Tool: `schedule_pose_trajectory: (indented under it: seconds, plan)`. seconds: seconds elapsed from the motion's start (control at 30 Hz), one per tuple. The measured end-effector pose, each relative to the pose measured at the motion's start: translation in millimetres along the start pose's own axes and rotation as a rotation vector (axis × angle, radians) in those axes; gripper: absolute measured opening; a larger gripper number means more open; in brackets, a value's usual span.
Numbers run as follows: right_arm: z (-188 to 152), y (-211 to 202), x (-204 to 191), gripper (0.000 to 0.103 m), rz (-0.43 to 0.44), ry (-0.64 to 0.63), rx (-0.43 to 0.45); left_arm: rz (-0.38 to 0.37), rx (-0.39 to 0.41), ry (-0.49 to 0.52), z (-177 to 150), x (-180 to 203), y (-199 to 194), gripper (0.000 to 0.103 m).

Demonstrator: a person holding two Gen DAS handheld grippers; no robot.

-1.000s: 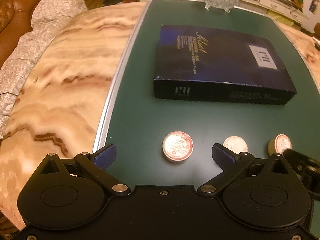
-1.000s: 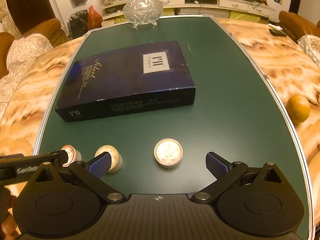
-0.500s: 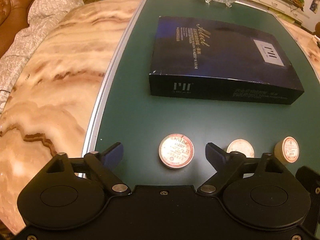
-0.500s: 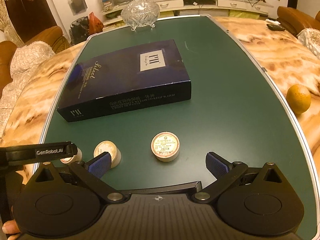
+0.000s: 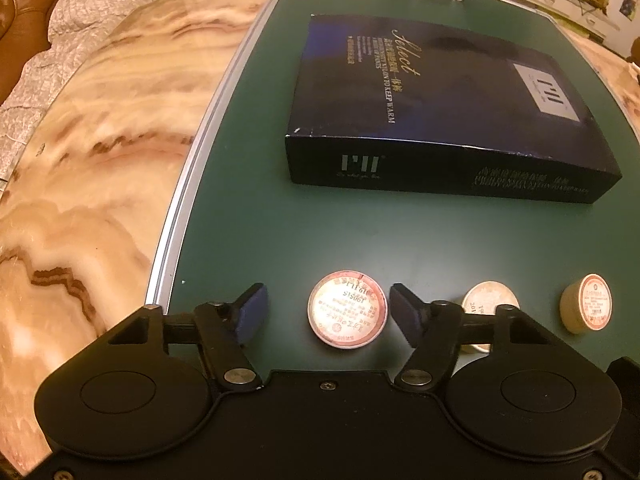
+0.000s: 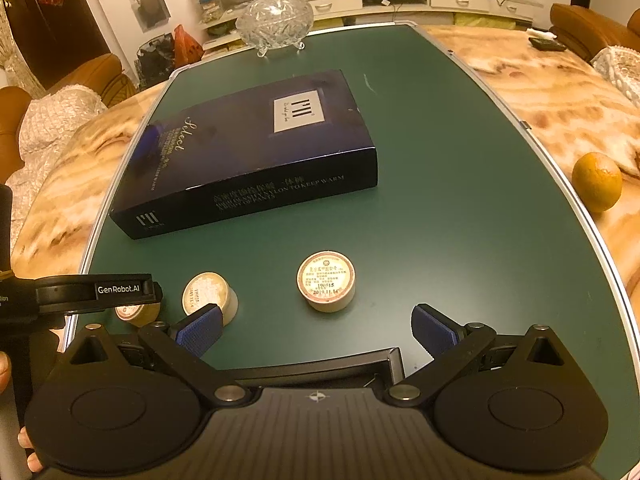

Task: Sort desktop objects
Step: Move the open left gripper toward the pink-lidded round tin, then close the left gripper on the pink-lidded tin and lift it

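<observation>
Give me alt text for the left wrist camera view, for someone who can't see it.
The left gripper is closing around a round labelled tin on a green table mat, pads not yet touching it. Two similar tins sit to its right, a dark blue box behind.

The left gripper points steeply down toward the near edge of the counter, its jaws closing with a round tin between them; the pads stand just beside the tin, not yet pressing it. The right gripper also tilts steeply down, jaws spread wide with nothing between them. Fingertips show at the near left edge of the right wrist view.
</observation>
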State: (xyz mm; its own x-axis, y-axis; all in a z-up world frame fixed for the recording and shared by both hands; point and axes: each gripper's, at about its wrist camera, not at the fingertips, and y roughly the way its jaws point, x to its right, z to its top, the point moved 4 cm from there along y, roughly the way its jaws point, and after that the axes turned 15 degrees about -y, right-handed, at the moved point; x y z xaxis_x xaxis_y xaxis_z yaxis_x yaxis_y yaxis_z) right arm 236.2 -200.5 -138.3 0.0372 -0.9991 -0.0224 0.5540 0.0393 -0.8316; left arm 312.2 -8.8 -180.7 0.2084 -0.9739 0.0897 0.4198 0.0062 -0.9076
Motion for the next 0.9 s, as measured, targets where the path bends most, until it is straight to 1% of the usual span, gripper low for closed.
schedule_pose_trajectory:
  seconds: [0.27,0.67,0.8,0.9]
  plan:
    - [-2.8,0.2,0.2,0.103,-0.001,0.004,0.000,-0.001,-0.008,-0.005,-0.4,-0.7,0.8,0.041]
    - [-5.0,-2.7,2.5,0.103,-0.002,0.013,0.001,0.005,-0.001,-0.006,0.1,-2.0,-2.7,0.041]
    - [-4.4,-6.6,2.2,0.103,-0.002,0.013,0.006,0.007,0.013,0.000,1.2,-2.8,-16.0,0.041]
    - [-2.7,-11.6,3.0,0.103,-0.004,0.013,0.012,-0.003,0.029,0.010,-0.2,-4.5,-37.8,0.041]
